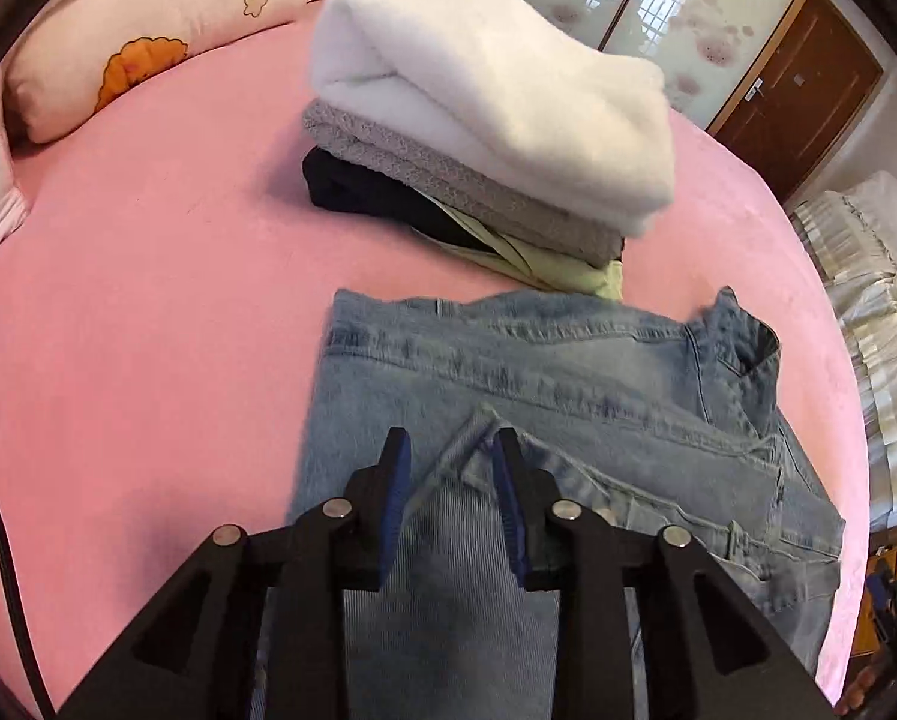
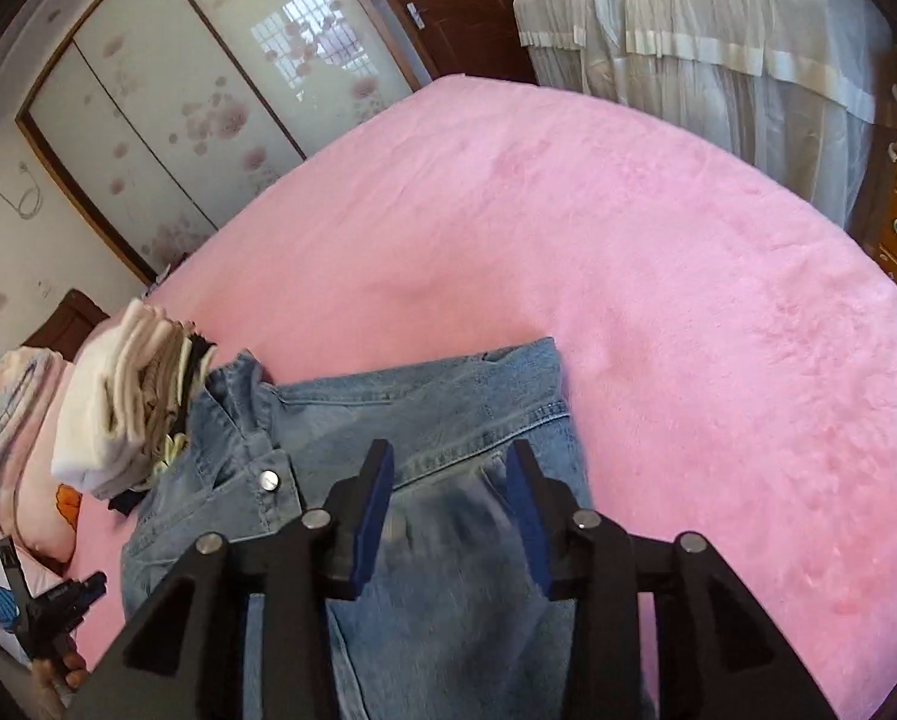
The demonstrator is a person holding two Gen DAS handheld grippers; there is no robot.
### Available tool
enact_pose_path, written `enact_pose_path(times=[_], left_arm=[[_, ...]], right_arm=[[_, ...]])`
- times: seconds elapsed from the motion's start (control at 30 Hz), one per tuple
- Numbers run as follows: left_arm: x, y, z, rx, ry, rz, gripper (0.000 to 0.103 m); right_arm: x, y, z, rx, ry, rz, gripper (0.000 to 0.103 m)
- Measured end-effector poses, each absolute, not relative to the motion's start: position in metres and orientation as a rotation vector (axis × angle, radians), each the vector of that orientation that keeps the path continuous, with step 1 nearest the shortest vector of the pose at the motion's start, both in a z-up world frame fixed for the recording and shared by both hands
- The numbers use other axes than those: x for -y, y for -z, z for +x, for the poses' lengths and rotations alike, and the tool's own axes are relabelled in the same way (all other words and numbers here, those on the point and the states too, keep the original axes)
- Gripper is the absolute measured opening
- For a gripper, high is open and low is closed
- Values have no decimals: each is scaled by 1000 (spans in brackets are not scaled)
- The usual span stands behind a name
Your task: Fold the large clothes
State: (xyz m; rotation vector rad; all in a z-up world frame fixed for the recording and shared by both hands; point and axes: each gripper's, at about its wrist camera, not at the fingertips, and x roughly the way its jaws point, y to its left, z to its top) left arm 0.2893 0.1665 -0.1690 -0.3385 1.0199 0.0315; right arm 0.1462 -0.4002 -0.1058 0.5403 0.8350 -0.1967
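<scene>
Light blue jeans (image 1: 568,384) lie folded on the pink bed, waistband toward the far side; they also show in the right wrist view (image 2: 424,408). My left gripper (image 1: 451,450) is open, jaws apart, with a hem edge of the jeans lying loosely between the blue pads (image 1: 397,480). My right gripper (image 2: 451,468) is open just above the jeans, and blurred denim lies between its pads. The left gripper also shows small at the lower left of the right wrist view (image 2: 52,606).
A stack of folded clothes (image 1: 484,120), white on top, then grey, dark and light green, sits just beyond the jeans; it also shows in the right wrist view (image 2: 130,408). Pink pillows (image 1: 130,30) lie far left. The pink bed (image 2: 658,276) spreads right. Curtains (image 2: 718,60) and a wardrobe stand beyond.
</scene>
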Motion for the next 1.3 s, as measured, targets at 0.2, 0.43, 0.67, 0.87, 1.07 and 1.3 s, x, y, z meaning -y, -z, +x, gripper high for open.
enact_pose_path(times=[0.2, 0.43, 0.67, 0.87, 1.07, 1.3], left_arm=[[-159, 180, 301, -1030, 144, -197, 50], [-131, 197, 301, -1078, 274, 22, 66], [-115, 221, 308, -1119, 283, 175, 78], [-104, 226, 307, -1119, 331, 214, 43], [-76, 217, 279, -1001, 150, 420, 27], [-60, 179, 245, -760, -72, 466, 27]], right_arm=[[405, 137, 154, -939, 92, 458, 49], [380, 151, 155, -1000, 9, 334, 54], [357, 154, 157, -1004, -2, 175, 68], [354, 155, 154, -1001, 37, 123, 43], [342, 139, 135, -931, 85, 65, 24], [347, 86, 110, -765, 127, 76, 22]])
